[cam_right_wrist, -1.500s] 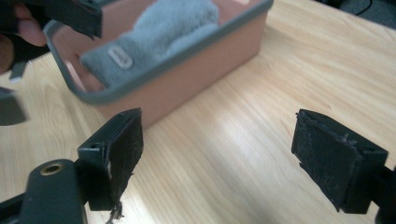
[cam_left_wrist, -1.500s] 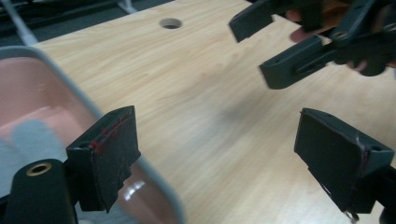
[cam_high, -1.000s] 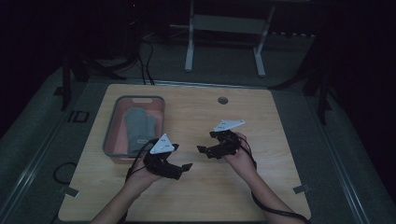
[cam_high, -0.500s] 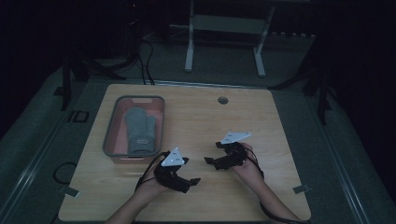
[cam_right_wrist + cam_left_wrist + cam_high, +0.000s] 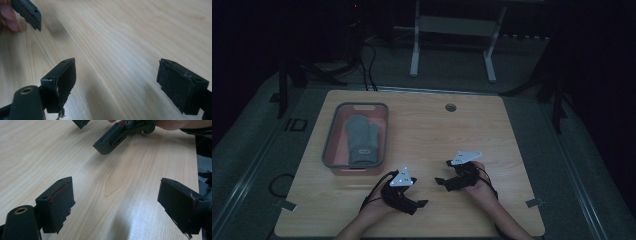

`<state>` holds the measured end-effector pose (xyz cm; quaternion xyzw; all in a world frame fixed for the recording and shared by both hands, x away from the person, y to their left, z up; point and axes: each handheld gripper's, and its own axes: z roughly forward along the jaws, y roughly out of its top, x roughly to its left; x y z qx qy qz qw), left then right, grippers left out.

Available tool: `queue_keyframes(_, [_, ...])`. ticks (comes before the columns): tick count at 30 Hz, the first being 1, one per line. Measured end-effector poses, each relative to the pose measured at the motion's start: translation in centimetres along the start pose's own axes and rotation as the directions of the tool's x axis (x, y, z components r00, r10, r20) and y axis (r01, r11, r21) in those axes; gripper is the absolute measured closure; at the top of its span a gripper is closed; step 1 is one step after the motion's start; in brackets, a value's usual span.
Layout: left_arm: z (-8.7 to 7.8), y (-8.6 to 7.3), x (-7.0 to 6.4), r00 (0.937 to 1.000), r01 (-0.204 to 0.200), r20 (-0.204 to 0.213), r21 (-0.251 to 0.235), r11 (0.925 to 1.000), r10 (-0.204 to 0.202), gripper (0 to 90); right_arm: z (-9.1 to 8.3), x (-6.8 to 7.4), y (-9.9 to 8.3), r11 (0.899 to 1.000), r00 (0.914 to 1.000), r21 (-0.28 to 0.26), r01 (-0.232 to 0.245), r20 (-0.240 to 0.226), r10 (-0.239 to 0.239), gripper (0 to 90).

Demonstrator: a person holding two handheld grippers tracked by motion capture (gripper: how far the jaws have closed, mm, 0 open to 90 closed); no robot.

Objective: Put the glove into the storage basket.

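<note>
We see both grippers held low over the near part of the wooden table (image 5: 492, 130), jaws spread wide with nothing between them.

From the high view, we make out the left gripper (image 5: 419, 203) and the right gripper (image 5: 443, 172) facing each other, well apart from the grey bin (image 5: 330, 145) holding a grey mitten (image 5: 361, 139) at the table's left. The left gripper view adds the right gripper's jaw tips (image 5: 97, 133) opposite; the right gripper view gives us bare wood grain between its pads (image 5: 65, 80).
</note>
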<state>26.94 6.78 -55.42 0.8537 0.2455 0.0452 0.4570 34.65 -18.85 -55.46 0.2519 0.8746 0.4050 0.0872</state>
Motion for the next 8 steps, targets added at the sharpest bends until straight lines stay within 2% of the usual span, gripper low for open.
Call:
queue_keyframes(3, [0.17,-0.19,-0.20,0.9999,-0.011,0.002,0.006,0.9999,0.011,14.1,0.07,-0.10,-0.47,1.000,1.0000,0.005,-0.002,0.007,0.002,15.8])
queue_keyframes(8, [0.06,-0.28,-0.21,1.0000,-0.002,0.008,-0.009,1.0000,0.002,14.1,-0.07,-0.36,-0.56,1.000,0.9999,-0.012,-0.010,0.012,0.010,15.8])
